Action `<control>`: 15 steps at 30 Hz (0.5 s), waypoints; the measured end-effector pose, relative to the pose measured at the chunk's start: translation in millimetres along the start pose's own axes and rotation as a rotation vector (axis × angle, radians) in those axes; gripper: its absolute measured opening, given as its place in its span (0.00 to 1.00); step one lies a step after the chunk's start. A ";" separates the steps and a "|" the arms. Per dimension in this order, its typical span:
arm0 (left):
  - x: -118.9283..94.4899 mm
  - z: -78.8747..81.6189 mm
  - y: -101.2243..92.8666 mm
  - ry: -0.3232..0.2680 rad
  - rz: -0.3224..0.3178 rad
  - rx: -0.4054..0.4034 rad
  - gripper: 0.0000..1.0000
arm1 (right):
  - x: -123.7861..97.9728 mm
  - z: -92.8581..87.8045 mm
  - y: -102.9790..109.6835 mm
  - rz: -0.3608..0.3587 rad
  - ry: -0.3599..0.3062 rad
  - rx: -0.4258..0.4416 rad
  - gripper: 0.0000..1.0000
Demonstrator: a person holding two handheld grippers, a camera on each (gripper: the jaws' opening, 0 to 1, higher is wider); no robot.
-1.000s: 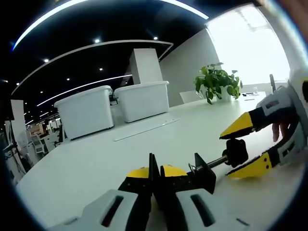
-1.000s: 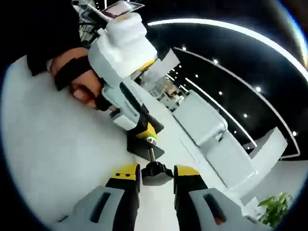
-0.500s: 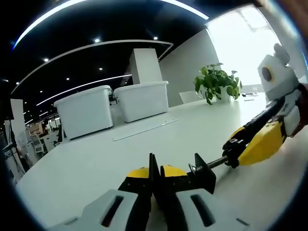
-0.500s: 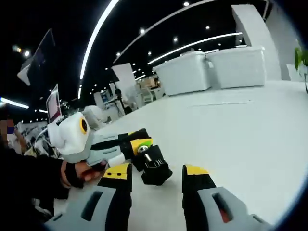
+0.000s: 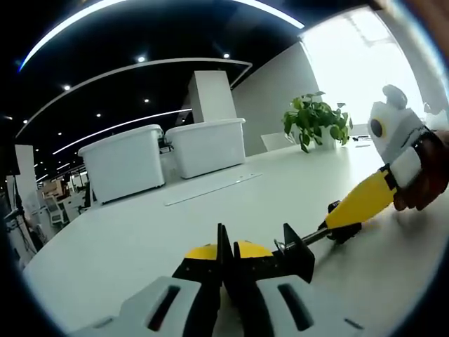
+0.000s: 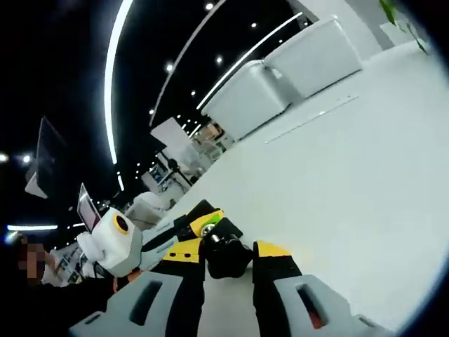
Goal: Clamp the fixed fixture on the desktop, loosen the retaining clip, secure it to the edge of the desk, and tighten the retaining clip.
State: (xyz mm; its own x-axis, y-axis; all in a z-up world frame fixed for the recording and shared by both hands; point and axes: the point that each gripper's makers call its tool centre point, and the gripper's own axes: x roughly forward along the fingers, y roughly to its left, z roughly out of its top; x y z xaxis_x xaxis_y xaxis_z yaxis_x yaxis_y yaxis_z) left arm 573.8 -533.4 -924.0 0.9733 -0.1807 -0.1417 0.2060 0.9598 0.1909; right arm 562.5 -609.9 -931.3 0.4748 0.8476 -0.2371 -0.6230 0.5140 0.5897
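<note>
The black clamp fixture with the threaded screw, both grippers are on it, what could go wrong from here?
1. The left gripper pinches only a thin edge of the black clamp fixture, so turning may twist it free.
2. The right gripper grips the small black knob with little contact, so it may slip.
3. The fixture sits mid-way on the white desk, not at an edge.

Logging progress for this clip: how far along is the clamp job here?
Done: the left gripper is shut on the clamp, holding it on the desk. In hand: the right gripper is closed on the clamp's screw knob, loosening it. Left: fitting it to the desk edge and tightening.
</note>
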 end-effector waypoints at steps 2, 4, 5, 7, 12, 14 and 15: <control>-0.1 0.2 -0.2 0.000 0.000 -0.001 0.07 | -0.5 2.1 2.5 -0.009 -0.017 -0.166 0.23; 0.0 0.3 -0.3 0.000 0.000 -0.002 0.07 | 0.7 2.9 1.5 -0.023 -0.026 -0.374 0.23; 0.1 0.4 -0.3 0.000 0.000 -0.003 0.07 | 0.6 3.0 4.2 -0.031 -0.031 -0.510 0.23; 0.2 0.5 -0.2 0.001 0.000 -0.005 0.07 | 0.0 1.4 9.9 -0.049 -0.041 -0.750 0.23; 0.4 0.5 0.1 0.001 0.001 -0.004 0.07 | -1.8 1.7 10.1 -0.104 -0.067 -1.026 0.23; 0.9 0.3 0.7 0.002 0.002 -0.004 0.07 | -3.2 0.8 13.8 -0.119 -0.088 -1.152 0.23; 1.1 0.3 0.9 0.002 0.002 -0.004 0.07 | -5.8 0.0 16.2 -0.127 -0.098 -1.173 0.23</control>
State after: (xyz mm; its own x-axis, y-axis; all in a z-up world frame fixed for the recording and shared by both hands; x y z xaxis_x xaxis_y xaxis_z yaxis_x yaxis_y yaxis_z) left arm 575.0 -532.8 -923.7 0.9735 -0.1781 -0.1431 0.2033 0.9611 0.1870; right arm 549.7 -606.5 -920.4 0.5879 0.7943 -0.1529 -0.7337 0.4441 -0.5143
